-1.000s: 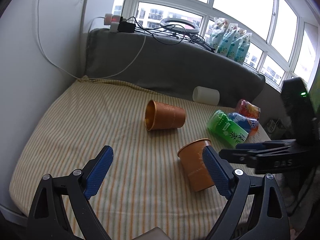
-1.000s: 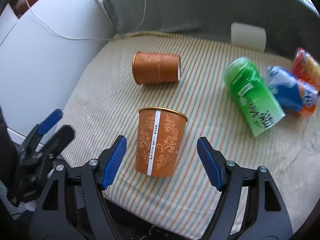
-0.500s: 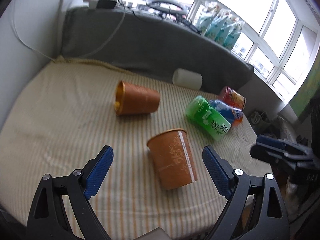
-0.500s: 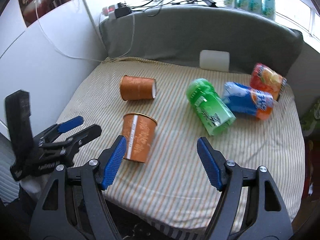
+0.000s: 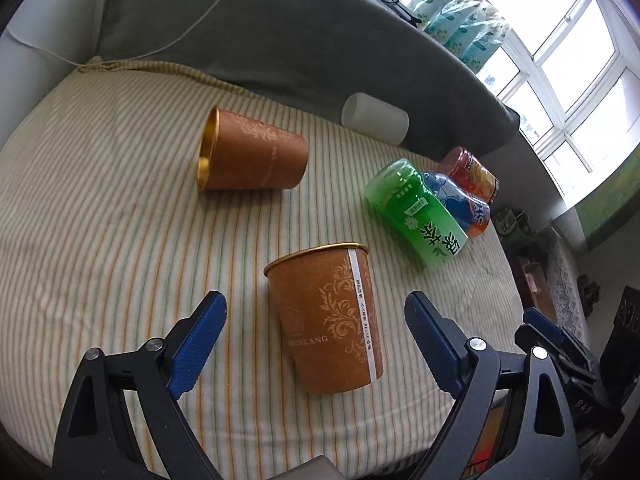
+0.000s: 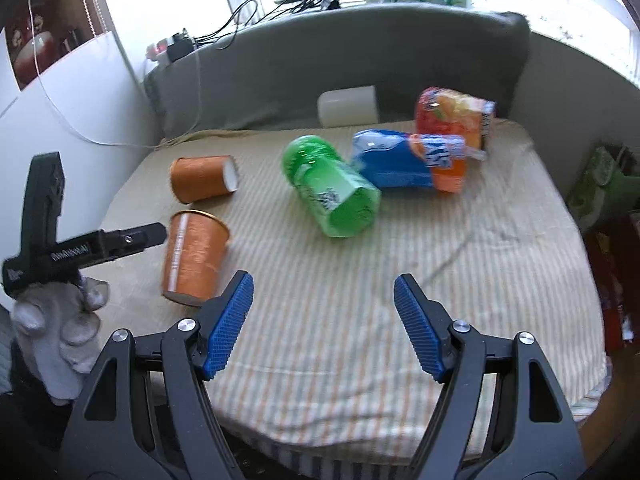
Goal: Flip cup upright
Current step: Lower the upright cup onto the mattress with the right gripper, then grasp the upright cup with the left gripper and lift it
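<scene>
Orange paper with gold scrollwork marks the two cups on the striped cushion [image 5: 100, 208]. One cup [image 5: 330, 316] stands upright near the front edge, gold rim up, a white printed strip running down its side. In the left wrist view it sits between the blue pads of the left gripper [image 5: 316, 340], whose jaws are spread wide with clear gaps on both sides, touching nothing. The second cup [image 5: 250, 156] lies on its side farther back and to the left, its gold-lined mouth facing left.

To the right of the cups, three bottles lie on their sides close together: a green tea bottle [image 5: 418, 216] nearest, a blue-labelled bottle [image 5: 460, 204] just behind it, and an orange-red one [image 5: 472, 172] farthest right. A white cylinder [image 5: 374, 118] rests against the grey backrest [image 5: 280, 40] at the far side.

From the right wrist view, the right gripper [image 6: 324, 324] hangs over bare striped fabric at the near edge, jaws wide apart and holding nothing. The upright cup [image 6: 194, 256] stands to its left, just beyond the left blue pad, and the lying cup [image 6: 204, 178] shows its white base toward the right. A gloved hand [image 6: 60, 328] grips the left tool at the far left of that view, its dark finger reaching toward the upright cup.
</scene>
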`<state>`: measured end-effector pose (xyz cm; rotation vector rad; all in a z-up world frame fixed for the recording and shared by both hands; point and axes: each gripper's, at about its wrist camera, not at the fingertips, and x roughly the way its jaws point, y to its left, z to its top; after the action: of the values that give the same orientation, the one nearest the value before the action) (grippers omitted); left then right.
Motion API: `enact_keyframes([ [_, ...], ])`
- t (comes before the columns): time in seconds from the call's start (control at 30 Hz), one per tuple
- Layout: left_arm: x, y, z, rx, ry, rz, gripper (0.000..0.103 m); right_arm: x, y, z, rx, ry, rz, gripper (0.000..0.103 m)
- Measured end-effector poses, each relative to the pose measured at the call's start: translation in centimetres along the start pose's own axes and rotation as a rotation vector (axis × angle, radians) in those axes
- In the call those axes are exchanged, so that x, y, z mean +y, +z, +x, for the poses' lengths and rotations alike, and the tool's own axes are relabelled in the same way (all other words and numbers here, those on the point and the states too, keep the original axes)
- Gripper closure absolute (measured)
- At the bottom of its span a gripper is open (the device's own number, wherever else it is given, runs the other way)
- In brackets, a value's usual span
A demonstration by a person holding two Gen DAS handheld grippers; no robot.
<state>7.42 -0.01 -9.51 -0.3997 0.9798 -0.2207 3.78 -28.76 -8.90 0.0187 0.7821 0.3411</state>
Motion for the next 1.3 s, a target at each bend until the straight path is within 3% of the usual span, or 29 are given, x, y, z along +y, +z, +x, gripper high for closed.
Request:
enact_keyframes([
  [0.27,-0.1,0.1,1.2,0.035,-0.008,0.002,0.012,0.0,-0.8,-1.0,-0.074,-0.122,0.010,0.027],
  [0.7,0.2,0.1,2.6,0.081,-0.030,-0.018,0.019,-0.1,-0.7,-1.2,-0.089,-0.131,0.018,0.027],
  [0.8,0.4,0.2,3.0,0.098,-0.042,-0.030,0.023,-0.2,-0.7,-1.1,-0.090,-0.135,0.019,0.027],
  [0.87,0.5,0.2,3.3,0.110,-0.044,-0.030,0.034,-0.3,-0.7,-1.0,-0.091,-0.137,0.023,0.027],
  [0.97,0.7,0.3,3.7,0.128,-0.059,-0.040,0.035,-0.7,-0.8,-0.8,-0.089,-0.142,0.028,0.027],
  [1.3,0.0,0.4,3.2,0.080,-0.054,-0.006,0.040,-1.3,-1.1,-0.3,-0.082,-0.147,0.041,0.027],
])
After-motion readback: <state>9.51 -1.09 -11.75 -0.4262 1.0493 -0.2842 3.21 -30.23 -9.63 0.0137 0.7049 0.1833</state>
